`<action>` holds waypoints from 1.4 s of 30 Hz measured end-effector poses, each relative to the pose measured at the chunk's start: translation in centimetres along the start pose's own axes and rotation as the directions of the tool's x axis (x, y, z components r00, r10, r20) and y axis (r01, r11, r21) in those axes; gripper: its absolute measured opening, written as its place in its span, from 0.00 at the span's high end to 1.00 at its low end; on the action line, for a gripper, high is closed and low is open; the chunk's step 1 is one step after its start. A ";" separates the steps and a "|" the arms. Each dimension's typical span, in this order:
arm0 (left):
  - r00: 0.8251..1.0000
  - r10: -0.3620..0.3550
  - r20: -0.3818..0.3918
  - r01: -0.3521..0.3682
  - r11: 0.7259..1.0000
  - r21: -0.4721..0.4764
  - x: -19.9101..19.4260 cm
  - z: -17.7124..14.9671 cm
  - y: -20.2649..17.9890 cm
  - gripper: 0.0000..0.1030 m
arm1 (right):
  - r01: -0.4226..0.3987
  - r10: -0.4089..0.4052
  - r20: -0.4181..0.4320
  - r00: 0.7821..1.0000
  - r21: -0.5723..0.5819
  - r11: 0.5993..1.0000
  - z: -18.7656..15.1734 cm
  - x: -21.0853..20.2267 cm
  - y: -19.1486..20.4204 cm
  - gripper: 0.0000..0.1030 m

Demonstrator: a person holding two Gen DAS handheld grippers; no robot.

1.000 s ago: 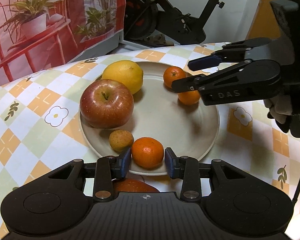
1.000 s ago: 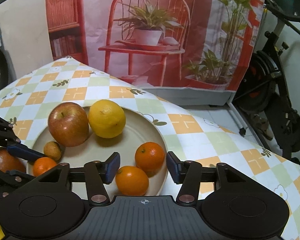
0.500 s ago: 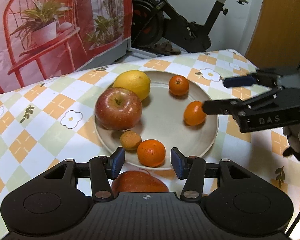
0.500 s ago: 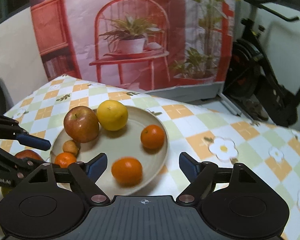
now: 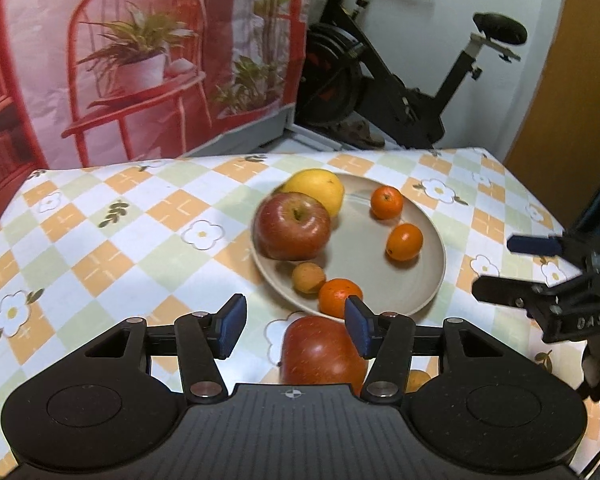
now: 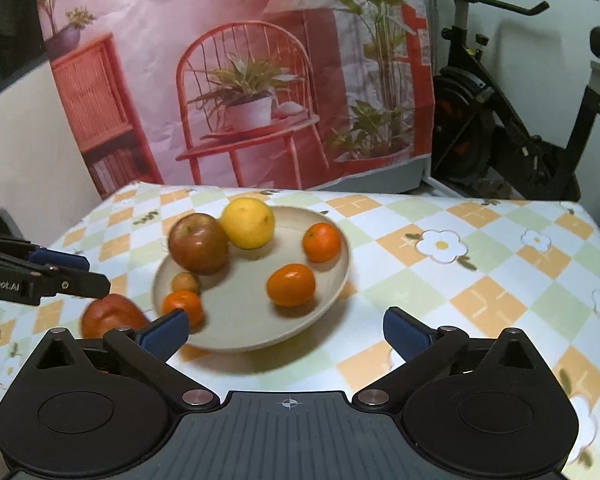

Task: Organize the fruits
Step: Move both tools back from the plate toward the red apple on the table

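The left wrist view shows the left claw (image 5: 296, 330) with its jaws apart and nothing pressed between them; a red apple (image 5: 322, 354) lies on the desk (image 5: 100, 240) just behind the pads, off the plate (image 5: 432, 272) and beside its near rim, with a small orange fruit (image 5: 418, 380) partly hidden next to it. That small fruit cannot be made out in the right wrist view, where the same off-plate apple shows only as a blurred shape at the plate's left rim. The right wrist view shows the right claw (image 6: 286, 330) with jaws spread wide and empty above the plate's near rim. On the plate sit a second apple (image 5: 292, 226), a lemon (image 5: 316, 192), three mandarins (image 5: 386, 202) (image 5: 404, 242) (image 5: 338, 298) and a small tan fruit (image 5: 308, 277). Compared with one second earlier, both claws have just been opening: the left one has let go of the mandarin at the plate's near rim, and the right one no longer brackets the two mandarins at the right side. Both claws now stand farther back from the plate, with more of the desk in view.
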State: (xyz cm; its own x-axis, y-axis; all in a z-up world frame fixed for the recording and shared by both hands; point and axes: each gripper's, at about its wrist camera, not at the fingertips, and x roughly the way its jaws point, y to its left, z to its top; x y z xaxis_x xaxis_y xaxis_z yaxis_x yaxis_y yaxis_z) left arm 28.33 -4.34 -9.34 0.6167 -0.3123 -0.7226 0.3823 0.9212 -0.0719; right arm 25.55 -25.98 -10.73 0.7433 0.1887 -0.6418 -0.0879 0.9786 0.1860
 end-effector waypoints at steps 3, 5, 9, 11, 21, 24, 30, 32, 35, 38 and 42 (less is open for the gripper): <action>1.000 0.017 0.020 -0.017 1.000 -0.021 -0.9 -0.4 0.5 0.41 | 0.000 -0.001 0.008 1.000 0.018 1.000 -0.5 -0.6 0.3 0.00; 0.999 0.030 0.038 -0.028 0.999 -0.037 -1.7 -0.6 0.7 0.35 | -0.019 0.019 -0.007 1.000 0.030 0.999 -0.7 -0.7 0.4 0.00; 0.996 0.050 0.070 -0.046 0.997 -0.056 -2.9 -1.0 0.9 0.29 | -0.032 0.034 -0.040 0.999 0.052 0.998 -1.0 -0.7 0.9 0.00; 0.995 0.059 0.082 -0.055 0.997 -0.056 -3.4 -1.2 0.9 0.28 | -0.022 0.024 -0.041 0.999 0.060 0.998 -1.3 -0.9 1.2 0.00; 0.993 0.076 0.090 -0.069 0.994 -0.081 -4.5 -2.5 1.7 0.28 | -0.040 0.038 -0.051 0.998 -0.032 0.999 -2.1 -1.8 3.4 0.00; 0.993 0.071 0.092 -0.065 0.995 -0.069 -4.5 -2.3 2.0 0.28 | -0.054 0.051 -0.062 0.997 -0.050 0.997 -2.1 -1.7 4.0 0.00; 0.997 0.021 0.078 -0.018 0.999 -0.039 -3.9 -1.5 2.6 0.37 | -0.076 0.071 -0.080 0.994 -0.065 0.995 -1.6 -0.7 5.0 0.00; 0.999 0.025 0.044 -0.023 0.998 -0.053 -2.9 -1.3 3.1 0.45 | -0.088 0.080 -0.095 0.992 -0.084 0.993 -1.4 -0.3 5.4 0.00; 1.000 0.017 0.003 -0.016 0.993 -0.113 -1.4 -1.4 4.4 0.51 | -0.095 0.082 -0.124 0.989 -0.099 0.991 -1.4 0.2 5.9 0.00; 1.000 -0.024 -0.018 0.021 0.989 -0.145 -0.3 -1.6 4.9 0.53 | -0.078 0.064 -0.135 0.989 -0.100 0.992 -1.6 0.3 5.7 0.00; 0.997 -0.062 -0.045 0.056 0.990 -0.129 0.9 -1.7 4.3 0.54 | -0.042 0.029 -0.140 0.990 -0.090 0.995 -1.8 0.2 4.8 0.00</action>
State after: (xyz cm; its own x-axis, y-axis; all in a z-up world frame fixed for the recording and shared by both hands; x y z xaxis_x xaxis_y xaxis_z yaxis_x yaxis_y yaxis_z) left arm 29.36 -0.29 -11.49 0.5598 -0.3583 -0.7472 0.3240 0.9245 -0.2006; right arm 24.08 -21.08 -11.27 0.6399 0.2264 -0.7343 -0.1781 0.9733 0.1449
